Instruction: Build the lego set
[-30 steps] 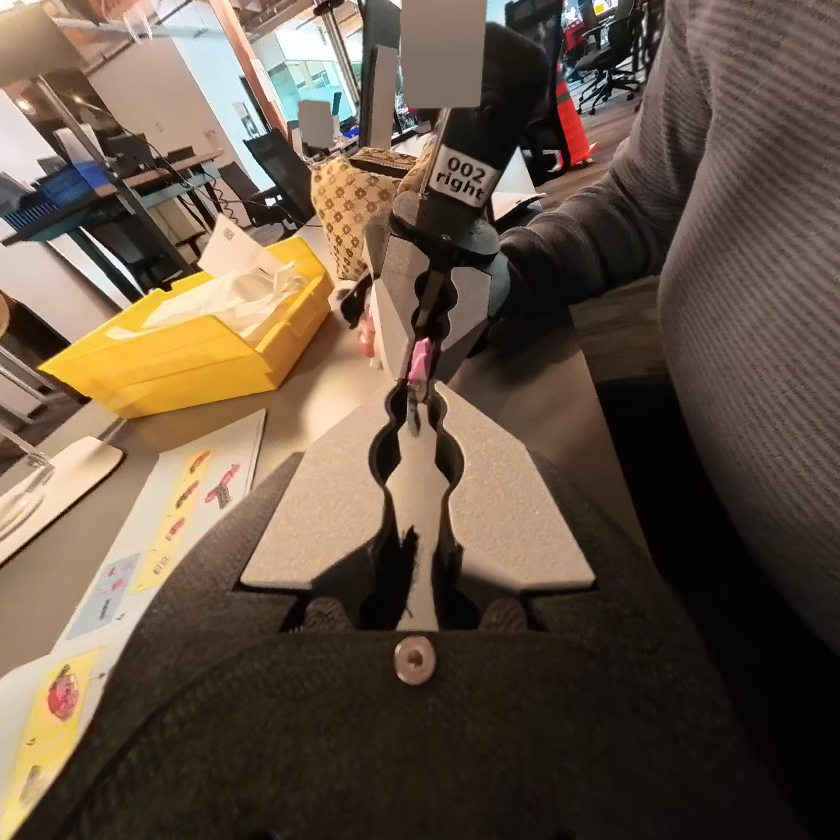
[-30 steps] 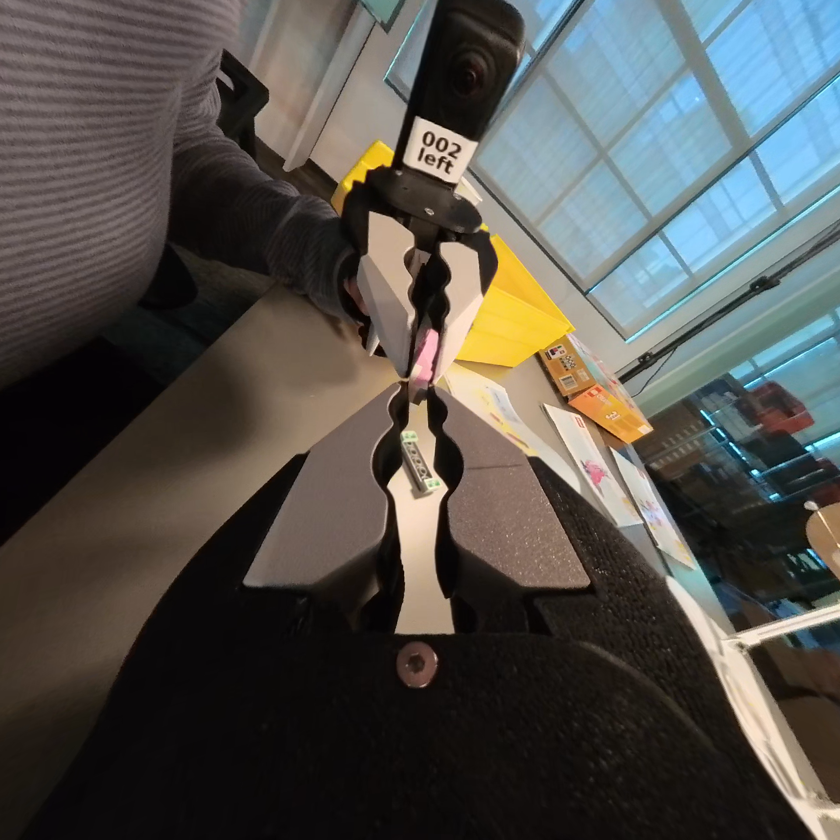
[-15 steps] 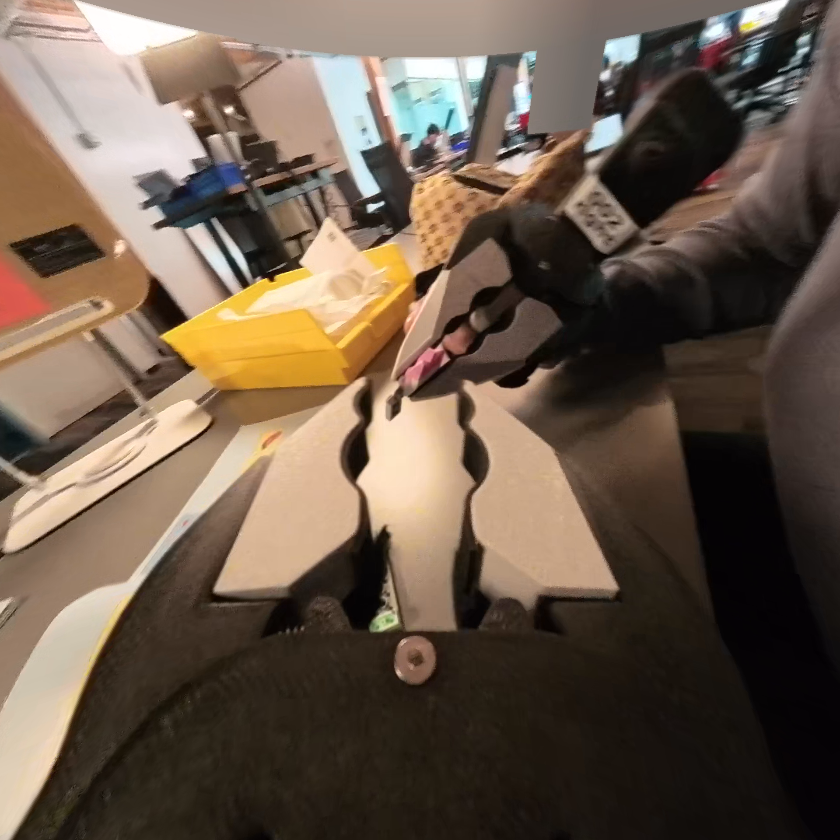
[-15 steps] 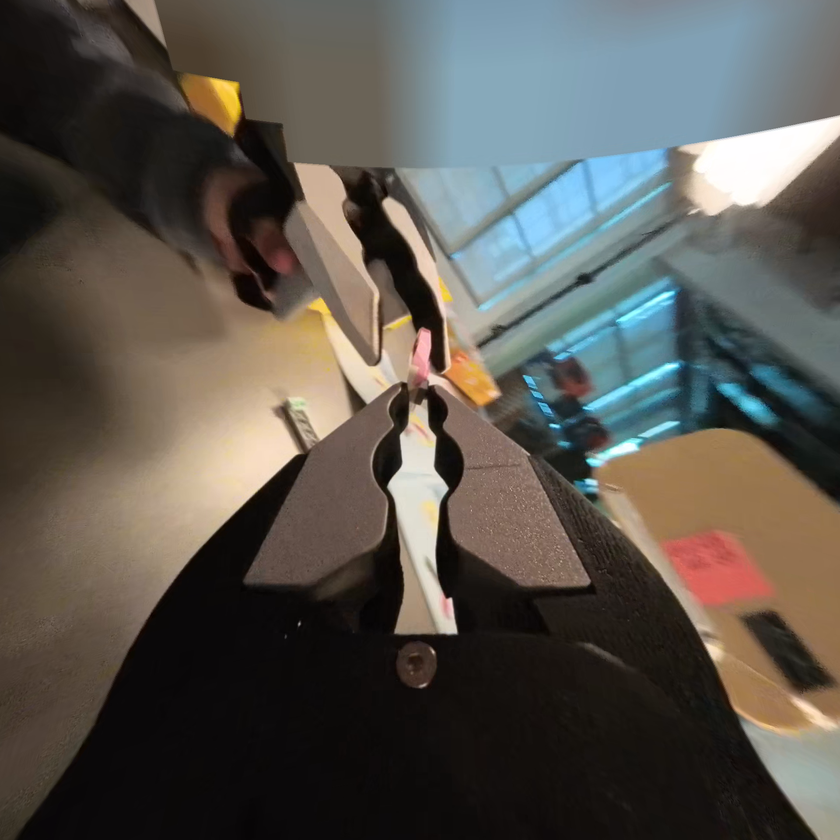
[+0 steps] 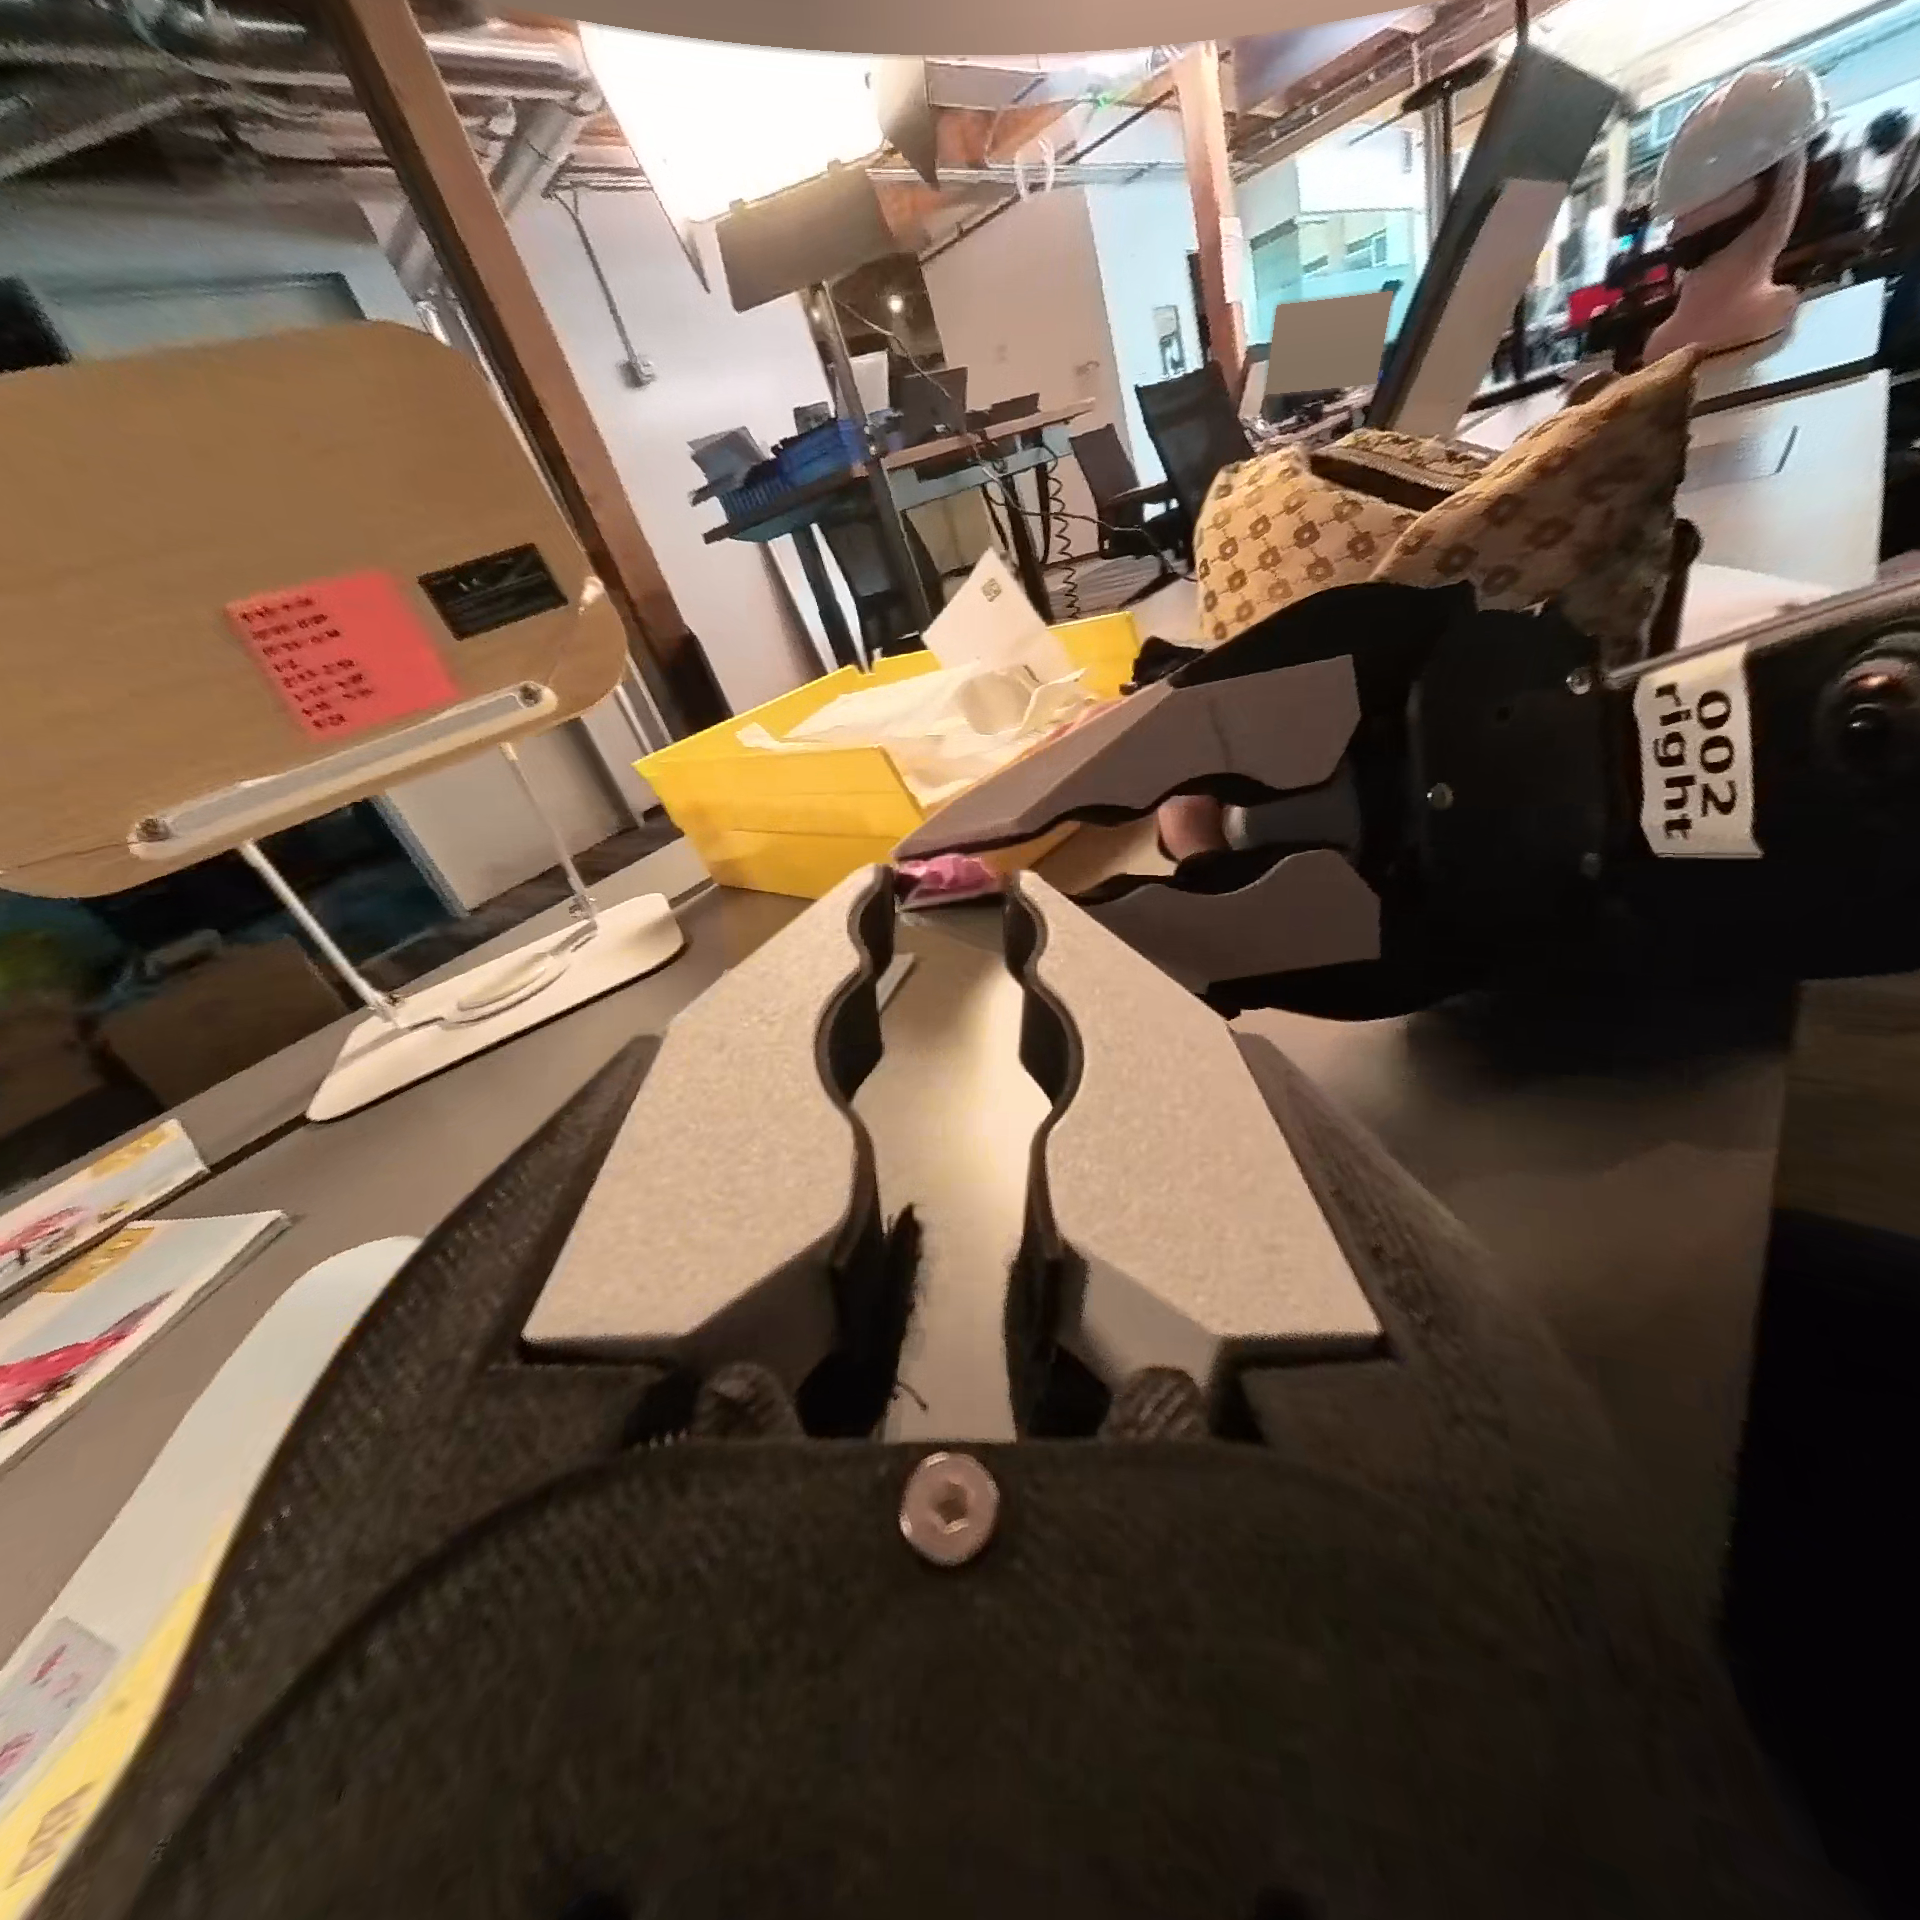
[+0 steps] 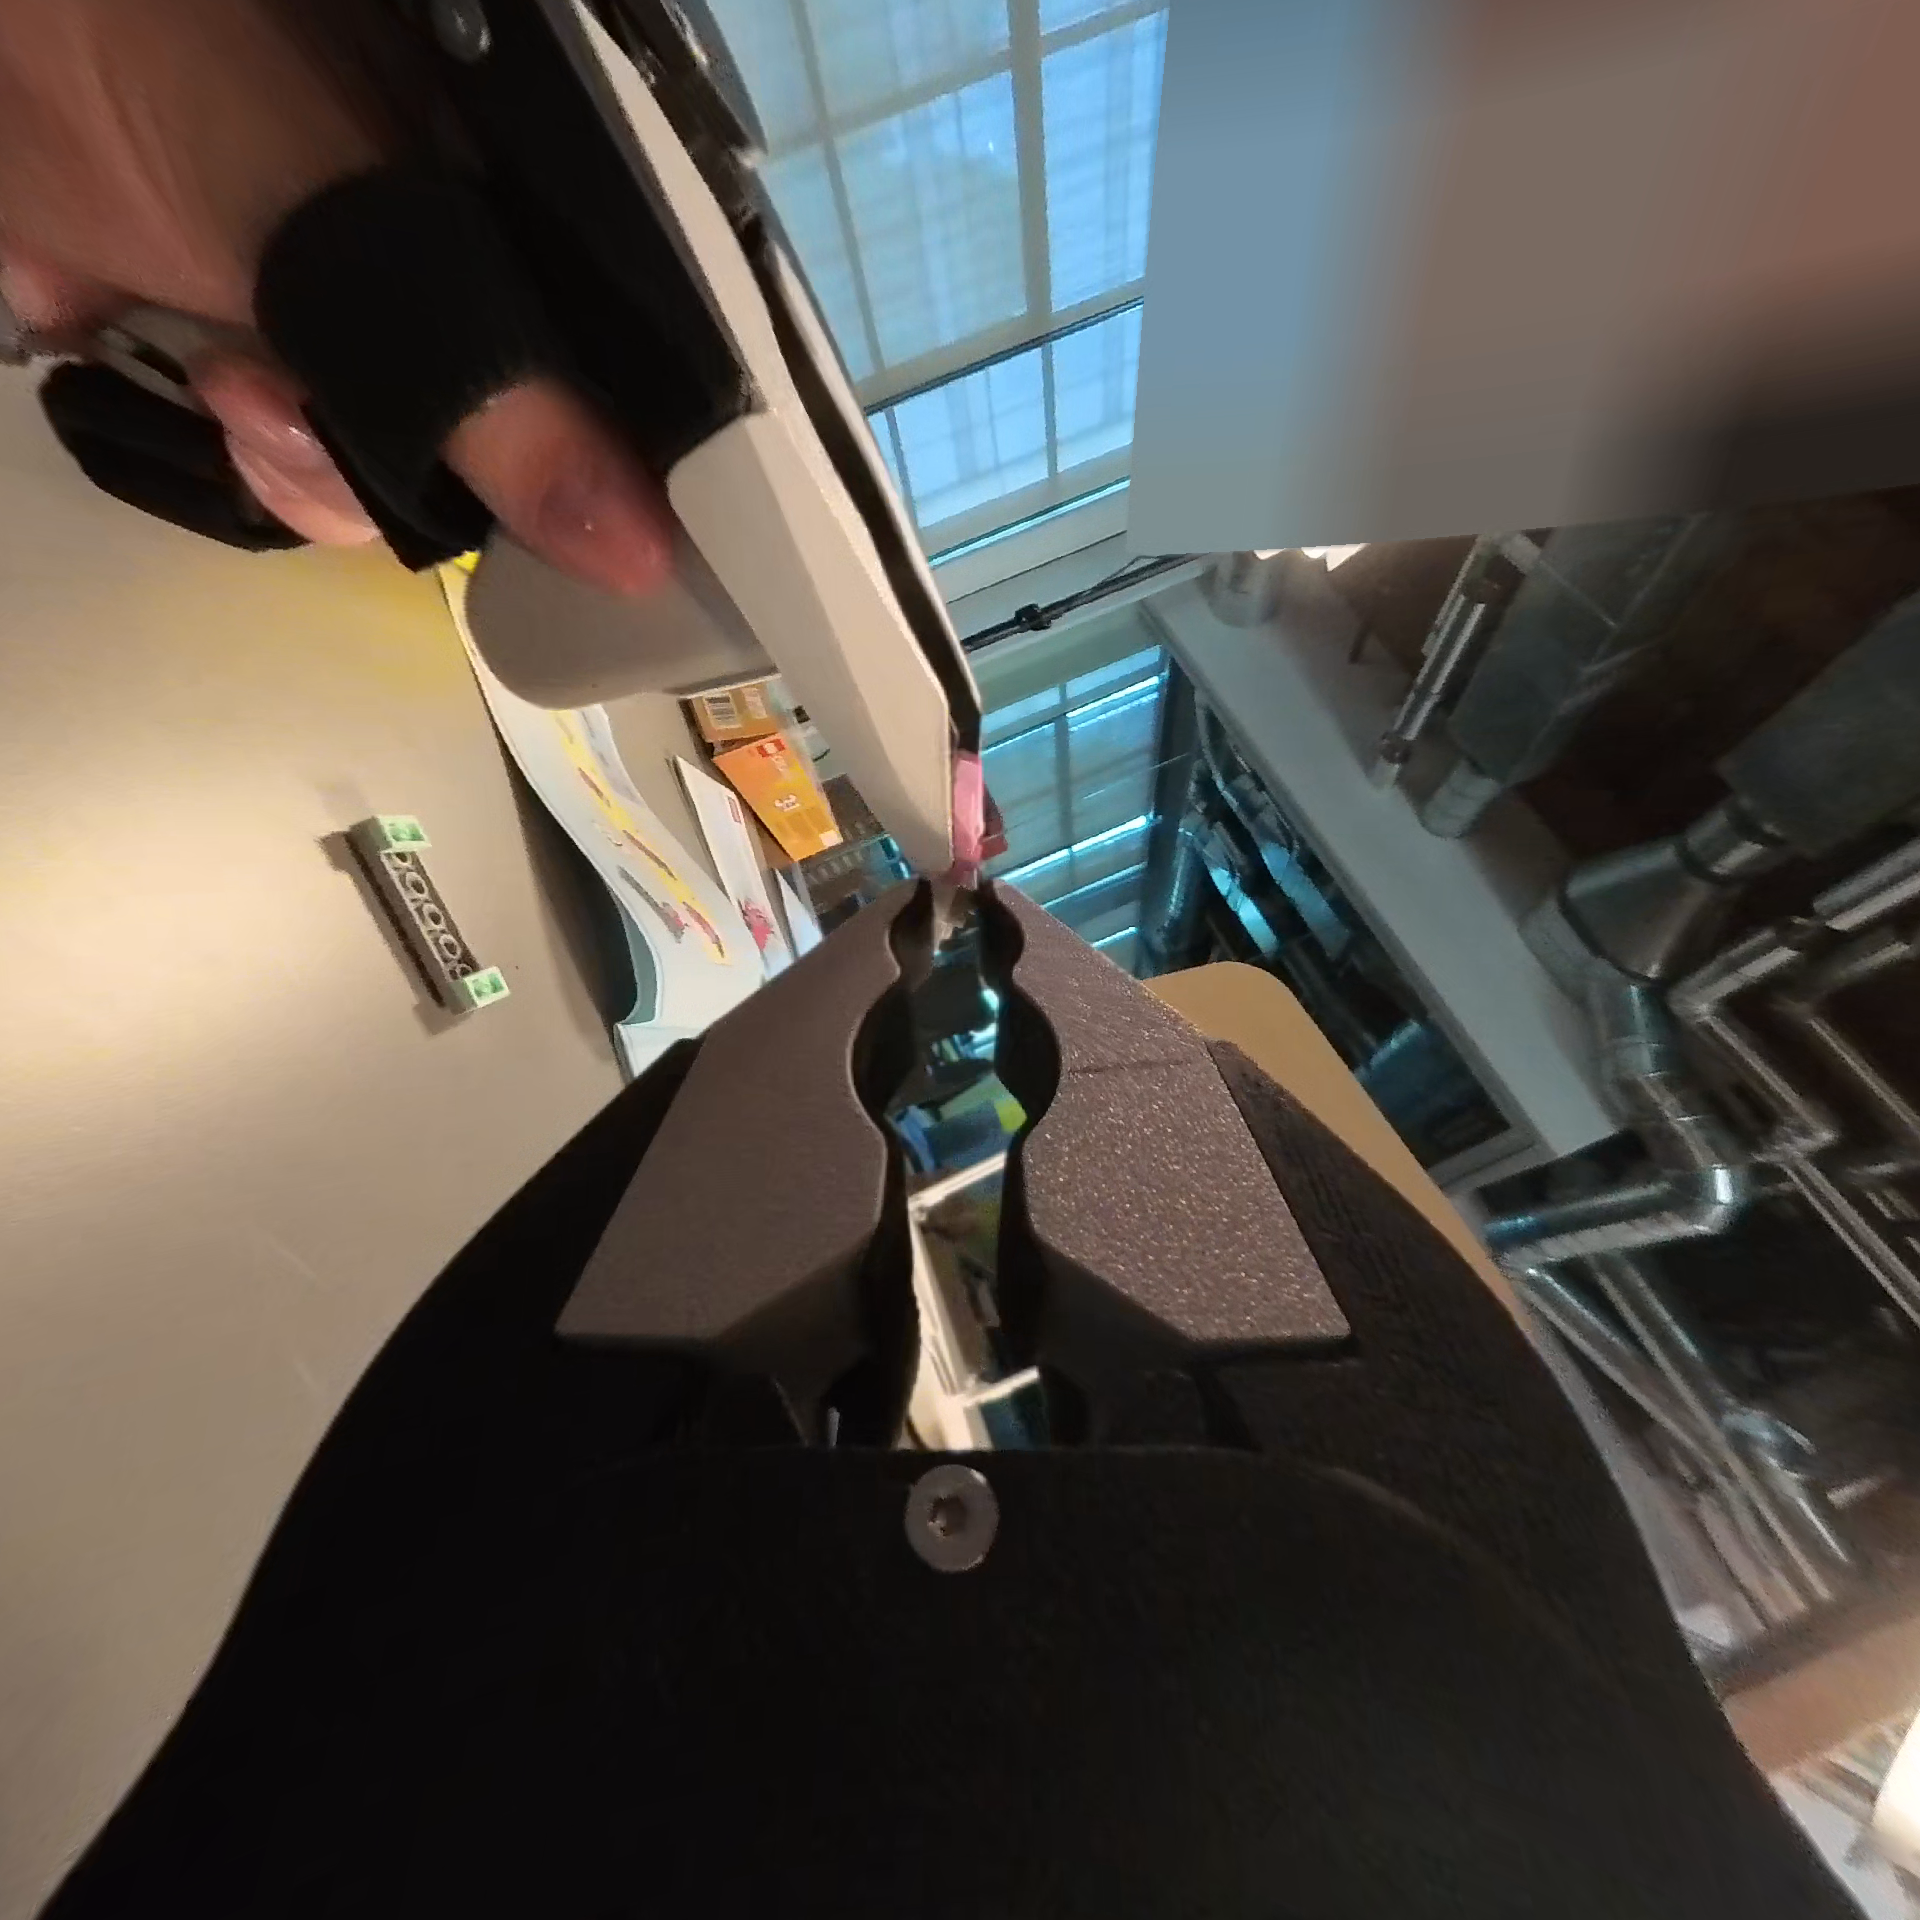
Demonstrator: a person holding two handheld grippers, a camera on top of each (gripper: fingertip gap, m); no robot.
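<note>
In the left wrist view, the left gripper (image 5: 948, 883) stands with its jaws parted, a small pink piece (image 5: 940, 871) lying between its fingertips; contact there cannot be told. The right gripper (image 5: 914, 868) is clenched on that piece. In the right wrist view, the pink piece (image 6: 968, 821) juts from the left gripper's tips just above the right gripper (image 6: 951, 896). A grey-and-green brick (image 6: 421, 912) lies apart on the table (image 6: 187, 1143).
</note>
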